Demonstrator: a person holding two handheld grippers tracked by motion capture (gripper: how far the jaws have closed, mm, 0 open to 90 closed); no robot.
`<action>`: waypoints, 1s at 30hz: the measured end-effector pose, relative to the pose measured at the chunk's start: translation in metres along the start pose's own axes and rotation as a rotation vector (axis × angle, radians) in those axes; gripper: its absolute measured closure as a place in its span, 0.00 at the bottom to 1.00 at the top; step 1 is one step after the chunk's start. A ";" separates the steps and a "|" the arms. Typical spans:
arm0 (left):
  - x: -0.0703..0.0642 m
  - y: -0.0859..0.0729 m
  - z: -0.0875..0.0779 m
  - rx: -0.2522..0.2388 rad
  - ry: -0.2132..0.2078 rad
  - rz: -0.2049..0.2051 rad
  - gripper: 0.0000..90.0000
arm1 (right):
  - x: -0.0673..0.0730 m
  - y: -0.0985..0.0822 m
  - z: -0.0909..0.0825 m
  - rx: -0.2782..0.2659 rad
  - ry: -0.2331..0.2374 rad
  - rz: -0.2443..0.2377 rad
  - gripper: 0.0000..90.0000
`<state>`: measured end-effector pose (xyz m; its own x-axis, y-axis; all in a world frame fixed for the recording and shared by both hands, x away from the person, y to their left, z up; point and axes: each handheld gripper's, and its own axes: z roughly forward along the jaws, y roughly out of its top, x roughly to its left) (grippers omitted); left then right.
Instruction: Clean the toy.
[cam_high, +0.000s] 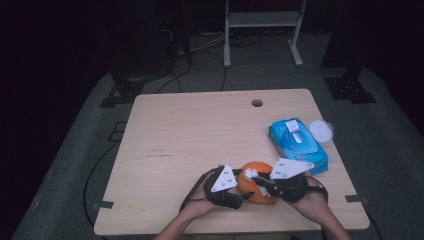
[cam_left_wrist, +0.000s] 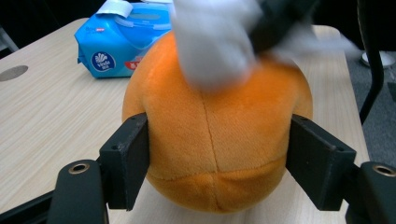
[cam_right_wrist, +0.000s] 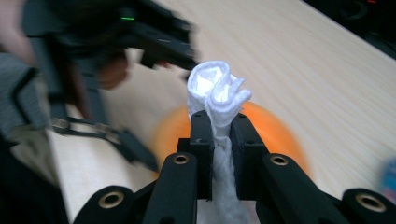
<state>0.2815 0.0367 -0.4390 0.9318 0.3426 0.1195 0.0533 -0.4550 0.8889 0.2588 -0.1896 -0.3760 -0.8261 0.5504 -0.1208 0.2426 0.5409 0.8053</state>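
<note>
**Orange plush ball clamped while a wipe presses on top**

Black jaws of the left gripper (cam_left_wrist: 212, 163) sit wide apart and press against both flanks of an orange plush ball (cam_left_wrist: 215, 140), which rests on the wooden table (cam_high: 190, 135) near its front edge. The ball is round, so no long axis can be told; its seam runs upright down the face toward the left gripper's camera. On the ball's top lies a crumpled white wipe (cam_right_wrist: 217, 91), pinched between the nearly closed jaws of the right gripper (cam_right_wrist: 219, 135), its bunched end sticking out past the jaw tips. Farther right on the table lies a blue wipes pack (cam_high: 297, 145), long axis running away from the person, with a white round lid (cam_high: 321, 131) just beside it.
</note>
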 end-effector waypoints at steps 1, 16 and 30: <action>0.001 0.000 0.000 0.002 -0.005 -0.001 0.31 | -0.006 -0.003 -0.003 -0.003 -0.014 0.012 0.89; 0.006 -0.001 -0.003 0.005 -0.041 -0.062 0.29 | 0.019 0.005 0.022 0.017 0.059 -0.024 0.89; 0.012 0.000 -0.003 0.003 -0.075 -0.110 0.17 | -0.014 -0.017 0.005 0.019 -0.009 0.079 0.89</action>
<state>0.2912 0.0432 -0.4364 0.9443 0.3287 -0.0123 0.1579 -0.4203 0.8935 0.2686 -0.2027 -0.3907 -0.7998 0.5970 -0.0627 0.3164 0.5081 0.8011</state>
